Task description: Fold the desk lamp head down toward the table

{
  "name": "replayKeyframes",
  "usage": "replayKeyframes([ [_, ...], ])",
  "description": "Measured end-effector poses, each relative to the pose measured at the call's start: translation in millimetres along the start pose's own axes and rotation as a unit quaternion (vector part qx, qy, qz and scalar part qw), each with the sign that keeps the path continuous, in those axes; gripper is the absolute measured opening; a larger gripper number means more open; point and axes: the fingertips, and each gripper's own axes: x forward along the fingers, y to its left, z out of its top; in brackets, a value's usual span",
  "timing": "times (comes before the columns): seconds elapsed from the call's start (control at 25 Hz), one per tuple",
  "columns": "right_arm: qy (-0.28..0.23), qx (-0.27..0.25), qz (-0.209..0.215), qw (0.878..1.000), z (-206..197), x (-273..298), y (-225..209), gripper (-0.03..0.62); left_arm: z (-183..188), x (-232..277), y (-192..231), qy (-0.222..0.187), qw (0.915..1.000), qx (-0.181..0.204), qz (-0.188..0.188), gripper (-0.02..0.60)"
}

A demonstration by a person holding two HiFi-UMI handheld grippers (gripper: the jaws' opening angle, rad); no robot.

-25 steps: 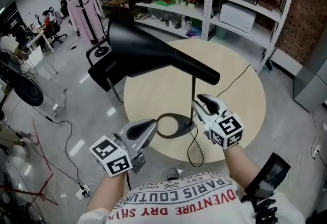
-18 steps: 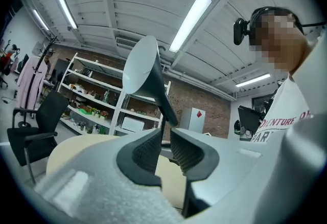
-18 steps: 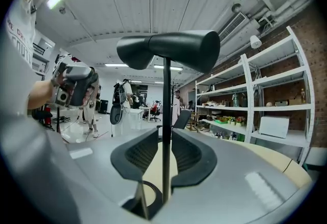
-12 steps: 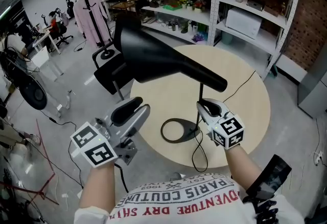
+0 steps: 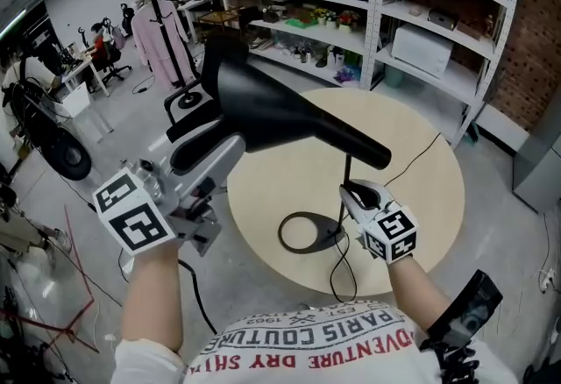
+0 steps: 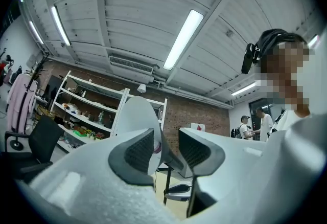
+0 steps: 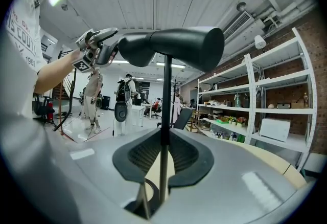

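A black desk lamp stands on the round beige table (image 5: 421, 163). Its big cone-shaped head (image 5: 272, 110) tilts up to the left over a thin stem (image 5: 348, 170) and a ring base (image 5: 307, 231). My right gripper (image 5: 351, 191) is shut on the stem low down; in the right gripper view the stem (image 7: 164, 115) runs between the pads of that gripper (image 7: 162, 159). My left gripper (image 5: 219, 141) is raised beside the wide end of the head. Its jaws have just been opening and hold nothing. In the left gripper view the head (image 6: 134, 120) shows beyond the open left gripper (image 6: 166, 149).
The lamp's black cable (image 5: 337, 264) trails from the base over the table's near edge. A black chair (image 5: 188, 115) stands left of the table. White shelving (image 5: 368, 14) full of items runs behind it. A coat rack (image 5: 158, 32) stands at the far left.
My left gripper rose from beside the ring base at the table's near edge up to the head's wide end, and its jaws opened. The right gripper stayed on the stem.
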Motion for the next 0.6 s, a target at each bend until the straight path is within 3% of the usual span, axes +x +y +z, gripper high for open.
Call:
replayKeyframes([
  [0.4, 0.002, 0.003, -0.002, 1.000, 6, 1, 0, 0.043, 12, 17, 5, 0.012, 0.9991, -0.038, -0.012, 0.143],
  [0.48, 0.003, 0.008, 0.000, 1.000, 8, 0, -2, 0.043, 13, 20, 7, 0.022, 0.9986, -0.046, -0.011, 0.067],
  [0.6, 0.008, 0.012, 0.007, 1.000, 8, 1, -3, 0.041, 10, 23, 8, 0.030, 0.9973, -0.065, -0.018, 0.030],
])
